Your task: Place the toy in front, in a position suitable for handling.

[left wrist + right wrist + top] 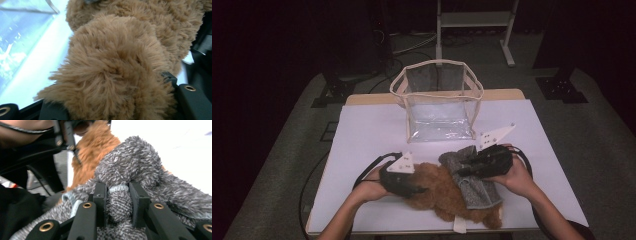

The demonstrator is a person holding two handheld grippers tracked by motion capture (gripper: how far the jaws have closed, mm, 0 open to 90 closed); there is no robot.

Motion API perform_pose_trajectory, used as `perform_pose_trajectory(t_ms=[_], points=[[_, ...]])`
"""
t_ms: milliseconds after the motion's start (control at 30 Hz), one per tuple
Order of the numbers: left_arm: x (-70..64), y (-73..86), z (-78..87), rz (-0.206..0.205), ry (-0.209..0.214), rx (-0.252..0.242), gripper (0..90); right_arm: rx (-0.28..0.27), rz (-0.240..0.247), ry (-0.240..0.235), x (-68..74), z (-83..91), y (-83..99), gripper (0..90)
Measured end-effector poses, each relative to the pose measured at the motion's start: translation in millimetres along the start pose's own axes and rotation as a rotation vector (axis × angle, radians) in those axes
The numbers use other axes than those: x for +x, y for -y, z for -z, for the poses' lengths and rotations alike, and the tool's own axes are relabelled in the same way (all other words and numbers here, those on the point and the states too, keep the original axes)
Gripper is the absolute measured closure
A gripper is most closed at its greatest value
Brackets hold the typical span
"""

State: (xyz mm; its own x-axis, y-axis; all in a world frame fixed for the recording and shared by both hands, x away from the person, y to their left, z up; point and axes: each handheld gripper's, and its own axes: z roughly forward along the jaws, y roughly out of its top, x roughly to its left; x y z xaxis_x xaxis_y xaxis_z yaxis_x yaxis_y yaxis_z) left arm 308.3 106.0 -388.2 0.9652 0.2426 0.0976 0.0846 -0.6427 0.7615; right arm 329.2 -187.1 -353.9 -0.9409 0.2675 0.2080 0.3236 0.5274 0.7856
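On the white table (372, 130), both grippers' fingers clamp the brown plush toy (439, 192) and its grey garment (472, 182)

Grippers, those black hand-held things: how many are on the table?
2. The left gripper is shut on the brown plush toy near the table's front edge; the right gripper beside it is shut on the toy's grey knitted garment.

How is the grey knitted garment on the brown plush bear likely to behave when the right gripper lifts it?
The grey knitted garment probably flops: it bunches between the right gripper jaws. Its fuzzy knit likely resists slipping. It may drag the brown plush bear it drapes.
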Motion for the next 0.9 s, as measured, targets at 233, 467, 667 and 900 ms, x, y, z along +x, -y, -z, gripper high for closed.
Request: perform_pose_trajectory(t_ms=[233, 467, 667, 900], points=[[8.2, -23.7, -17.6, -0.038, -0.097, -0.02, 39.8, 0.008, -0.013, 0.076, -16.7, 21.3, -4.0, 69.5], [15.9, -9.1, 11.9, -0.044, -0.174, -0.02, 40.3, -0.004, -0.004, 0.085, -19.9, 22.6, -9.0, 69.2], [11.6, 26.7, 41.2, -0.014, -0.186, -0.041, 38.4, 0.021, 0.015, 0.062, -20.5, -2.4, -16.2, 69.3], [4.2, 36.3, 52.3, 0.028, -0.076, -0.053, 19.8, 0.053, 0.096, 0.005, 4.0, -26.3, -5.2, 70.9]])
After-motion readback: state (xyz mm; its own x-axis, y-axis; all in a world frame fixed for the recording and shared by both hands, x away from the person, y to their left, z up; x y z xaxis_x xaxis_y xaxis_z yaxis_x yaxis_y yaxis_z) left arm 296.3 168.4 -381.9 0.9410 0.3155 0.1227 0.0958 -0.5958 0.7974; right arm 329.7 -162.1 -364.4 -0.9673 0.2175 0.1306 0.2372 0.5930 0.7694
